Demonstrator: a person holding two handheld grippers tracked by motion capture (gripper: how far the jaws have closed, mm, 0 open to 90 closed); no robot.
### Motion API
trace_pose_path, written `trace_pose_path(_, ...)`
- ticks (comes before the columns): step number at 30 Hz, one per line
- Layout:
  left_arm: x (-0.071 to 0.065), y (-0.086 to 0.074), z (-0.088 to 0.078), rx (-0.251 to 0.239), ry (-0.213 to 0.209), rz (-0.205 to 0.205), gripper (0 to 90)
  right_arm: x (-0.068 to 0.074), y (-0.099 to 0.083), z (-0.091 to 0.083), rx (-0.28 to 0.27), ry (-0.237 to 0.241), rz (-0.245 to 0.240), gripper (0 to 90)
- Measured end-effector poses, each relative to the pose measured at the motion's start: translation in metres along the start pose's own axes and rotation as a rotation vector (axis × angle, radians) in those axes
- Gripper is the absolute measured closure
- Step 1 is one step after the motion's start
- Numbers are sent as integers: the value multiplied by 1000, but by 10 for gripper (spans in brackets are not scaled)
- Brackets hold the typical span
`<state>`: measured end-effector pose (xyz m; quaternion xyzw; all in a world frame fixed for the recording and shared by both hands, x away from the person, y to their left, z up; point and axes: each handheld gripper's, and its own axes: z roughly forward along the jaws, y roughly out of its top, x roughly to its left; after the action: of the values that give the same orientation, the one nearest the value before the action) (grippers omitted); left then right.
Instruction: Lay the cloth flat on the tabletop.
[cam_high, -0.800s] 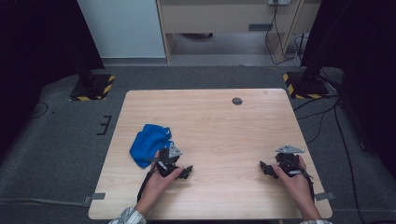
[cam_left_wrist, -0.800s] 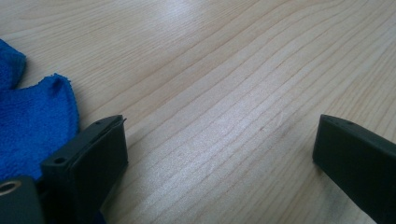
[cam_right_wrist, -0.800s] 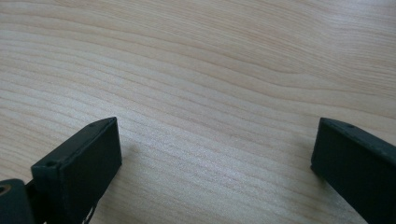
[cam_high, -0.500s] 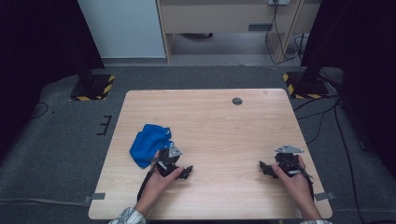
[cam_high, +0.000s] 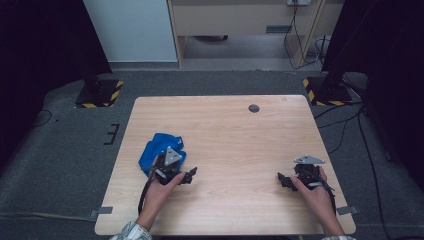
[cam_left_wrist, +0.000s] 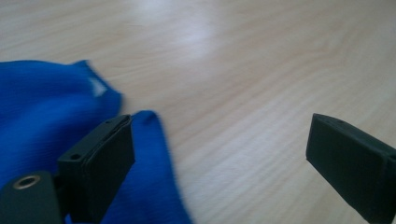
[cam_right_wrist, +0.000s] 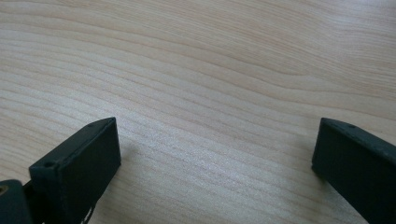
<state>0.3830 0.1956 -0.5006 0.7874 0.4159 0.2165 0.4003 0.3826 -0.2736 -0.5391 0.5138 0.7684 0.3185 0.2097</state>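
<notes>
A crumpled blue cloth (cam_high: 156, 150) lies on the left part of the wooden table (cam_high: 225, 135). My left gripper (cam_high: 190, 175) sits at the cloth's near right edge, jaws open and pointing right. In the left gripper view the blue cloth (cam_left_wrist: 42, 116) lies at the left, and one jaw of the left gripper (cam_left_wrist: 219, 158) stands over the cloth's edge with nothing pinched. My right gripper (cam_high: 283, 180) rests near the table's front right, pointing left. In the right gripper view the right gripper (cam_right_wrist: 215, 154) is open over bare wood.
A small dark round grommet (cam_high: 254, 108) sits near the table's far edge. Black stands with yellow-striped bases (cam_high: 99, 92) flank the table on the grey floor. Cables (cam_high: 345, 125) trail on the floor at the right. The person's forearms come in over the front edge.
My left gripper has shifted slightly left and away from the front edge, closer onto the blue cloth. The right gripper has kept still.
</notes>
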Motion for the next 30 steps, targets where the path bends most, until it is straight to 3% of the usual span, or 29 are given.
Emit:
trace_pose_path(3,15,0,-9,-15,49,-19,83,0,0,0,0,-1,0,11)
trace_pose_path(8,32,-3,-19,-34,85,-49,93,0,1,1,1,-2,-1,5)
trace_pose_path(11,41,-4,-23,-36,116,-46,93,0,1,1,2,-2,0,6)
trace_pose_path(15,57,-10,-27,-22,160,-58,90,1,0,1,1,-2,-1,5)
trace_pose_path(21,82,-27,-24,20,225,-110,87,1,1,1,2,-2,0,5)
trace_pose_path(25,93,-35,-20,60,231,-157,85,1,1,1,2,-2,0,5)
trace_pose_path(30,97,-43,-13,125,196,-184,106,1,1,1,2,-3,1,5)
